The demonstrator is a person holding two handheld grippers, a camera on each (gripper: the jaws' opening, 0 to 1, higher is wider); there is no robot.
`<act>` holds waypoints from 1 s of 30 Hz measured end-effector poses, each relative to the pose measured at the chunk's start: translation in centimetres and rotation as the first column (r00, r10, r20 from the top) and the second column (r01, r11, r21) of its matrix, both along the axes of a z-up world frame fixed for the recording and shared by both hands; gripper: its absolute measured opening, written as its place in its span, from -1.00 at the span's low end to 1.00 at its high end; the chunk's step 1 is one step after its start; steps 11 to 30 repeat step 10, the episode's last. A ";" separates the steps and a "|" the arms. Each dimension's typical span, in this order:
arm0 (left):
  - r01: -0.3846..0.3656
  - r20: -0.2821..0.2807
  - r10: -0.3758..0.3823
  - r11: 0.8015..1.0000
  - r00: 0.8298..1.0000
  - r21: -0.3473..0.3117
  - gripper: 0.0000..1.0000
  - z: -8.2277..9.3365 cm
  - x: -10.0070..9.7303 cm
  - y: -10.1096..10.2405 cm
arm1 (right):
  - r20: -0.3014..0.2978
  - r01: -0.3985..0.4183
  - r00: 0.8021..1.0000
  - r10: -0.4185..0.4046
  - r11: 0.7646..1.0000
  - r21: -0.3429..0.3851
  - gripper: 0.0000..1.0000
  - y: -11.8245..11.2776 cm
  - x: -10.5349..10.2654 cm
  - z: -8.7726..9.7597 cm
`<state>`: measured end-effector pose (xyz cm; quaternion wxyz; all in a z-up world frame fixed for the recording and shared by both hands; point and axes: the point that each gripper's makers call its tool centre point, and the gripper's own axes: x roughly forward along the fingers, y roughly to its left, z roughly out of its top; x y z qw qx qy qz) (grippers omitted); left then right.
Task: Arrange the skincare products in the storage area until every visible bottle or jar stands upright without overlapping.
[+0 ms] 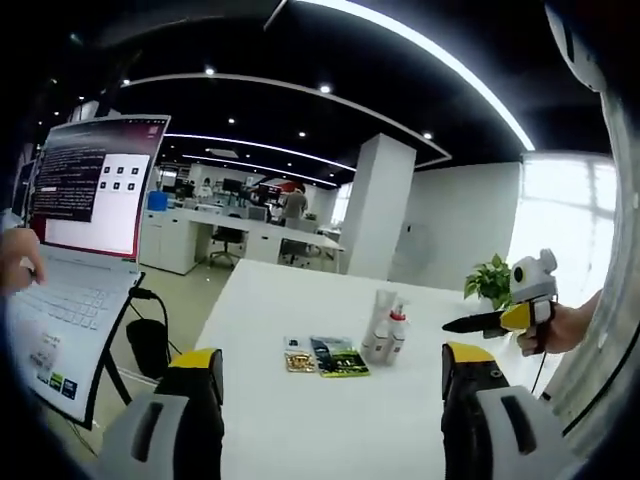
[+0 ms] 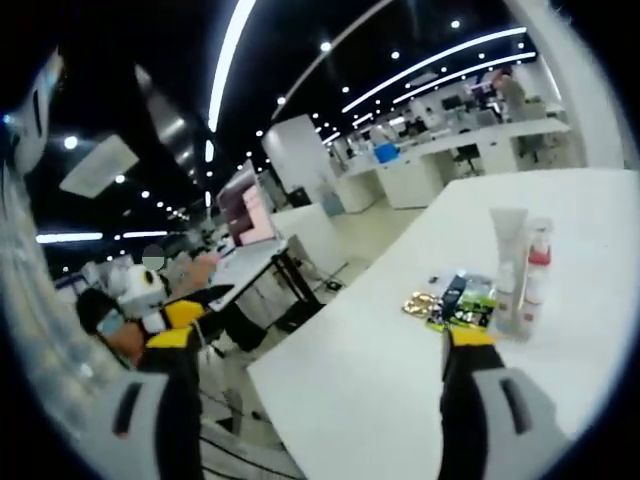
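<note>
On the white table (image 1: pixel 300 430) two skincare bottles stand upright side by side: a white tube (image 1: pixel 380 318) and a spray bottle with a red collar (image 1: pixel 398 330). Flat sachets, gold (image 1: pixel 299 361), dark and green (image 1: pixel 340 358), lie just left of them. My left gripper (image 1: pixel 334 355) is open, short of the sachets, holding nothing. The right gripper (image 1: pixel 492 321) hovers at the right, held by a hand (image 1: pixel 562 328). In the right gripper view my right gripper (image 2: pixel 322 342) is open and empty, with the tube (image 2: pixel 507 262), spray bottle (image 2: pixel 538 268) and sachets (image 2: pixel 462 300) ahead to the right.
An open laptop (image 1: pixel 88 195) on a stand is to the left, with a person's hand (image 1: pixel 14 262) at its keyboard. A potted plant (image 1: pixel 490 280) sits at the table's far right edge. Office desks and chairs lie behind. The left gripper (image 2: pixel 190 302) shows off the table's edge.
</note>
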<state>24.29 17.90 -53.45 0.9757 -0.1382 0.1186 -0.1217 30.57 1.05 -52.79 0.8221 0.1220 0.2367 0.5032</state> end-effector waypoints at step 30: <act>-0.061 -0.013 0.062 0.997 0.998 0.041 0.93 -0.1 -0.8 -0.3 | -0.032 -0.082 0.996 0.082 0.997 0.007 0.98 1.7 0.8 0.6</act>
